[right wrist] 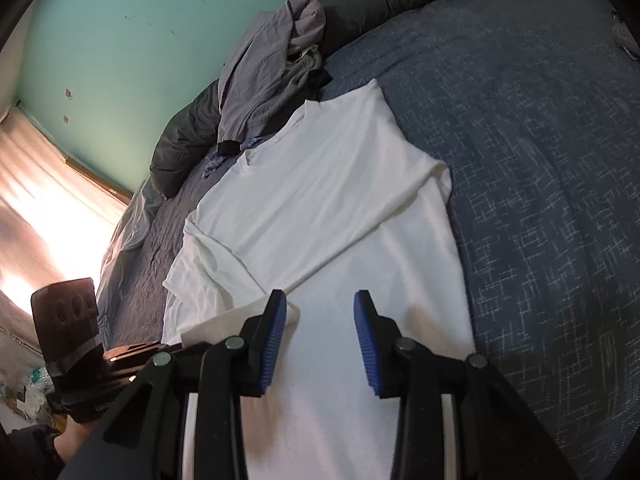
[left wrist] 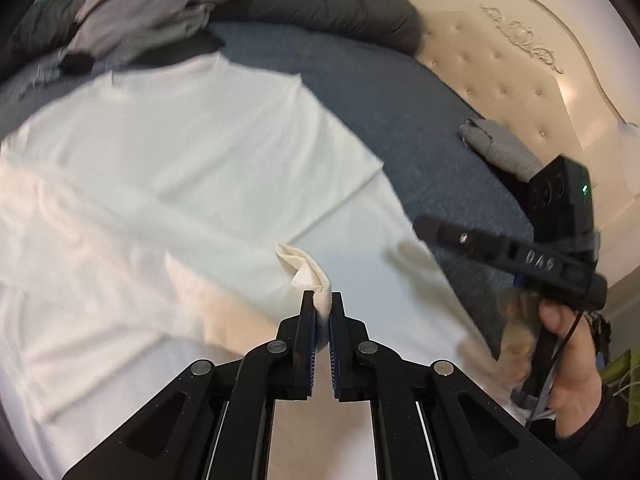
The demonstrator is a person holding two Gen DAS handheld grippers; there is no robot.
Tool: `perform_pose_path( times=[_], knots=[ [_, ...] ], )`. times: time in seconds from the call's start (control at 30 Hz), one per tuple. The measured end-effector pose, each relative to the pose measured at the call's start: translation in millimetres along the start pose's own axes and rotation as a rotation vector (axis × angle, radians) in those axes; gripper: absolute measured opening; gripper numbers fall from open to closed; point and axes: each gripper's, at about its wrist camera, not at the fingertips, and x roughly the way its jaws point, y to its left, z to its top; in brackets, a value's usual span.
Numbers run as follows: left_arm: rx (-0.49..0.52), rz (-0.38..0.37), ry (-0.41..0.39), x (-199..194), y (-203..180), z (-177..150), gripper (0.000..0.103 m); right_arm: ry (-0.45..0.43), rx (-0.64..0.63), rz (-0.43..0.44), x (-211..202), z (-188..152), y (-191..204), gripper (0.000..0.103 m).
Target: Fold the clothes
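"DAS" on right claw [left wrist: 500, 292]

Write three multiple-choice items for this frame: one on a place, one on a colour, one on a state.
1. Where does the white shirt lie?
A. On the blue bedspread
B. On a chair
C. On the floor

2. What colour is the wall behind the bed?
A. Yellow
B. Turquoise
C. Red

3. What is the left gripper doing?
A. Standing open over the pillow
B. Holding a sock
C. Pinching a bit of the white shirt

Answers:
1 A: blue cover shows all around the shirt.
2 B: the right wrist view shows a turquoise wall above the grey clothes pile.
3 C: white cloth bunches between its closed jaws, while the right gripper stands open above the shirt.
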Motion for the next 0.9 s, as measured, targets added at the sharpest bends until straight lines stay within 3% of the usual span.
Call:
perform_pose_path(
  times=[0.07,0.17,0.2,0.27,0.4,0.8,0.9],
  knots=[
    [-0.009,0.009,-0.001,-2,6,-3,0.013,0.016,-0.009,0.006,4,-1,3,0.035],
    [-0.029,0.017,-0.023,-14,12,-2,0.045,0.035,-0.024,0.012,9,-3,9,0.035],
    [-0.029,0.017,-0.027,-18,13,-1,0.049,0.039,-0.024,0.019,10,-4,10,0.035],
    [-0.023,0.018,-0.032,-25,14,1,0.049,0.047,-0.028,0.021,13,-5,13,0.037],
    [-0.022,0.037,-0.053,-40,23,2,0.049,0.088,-0.044,0.012,22,-11,20,0.052],
    [-0.198,0.205,-0.022,-60,115,-26,0.049,0.217,-0.159,-0.077,55,-32,35,0.052],
    [-0.241,0.224,-0.018,-57,132,-39,0.049,0.240,-0.209,-0.100,61,-37,40,0.041]
  ],
)
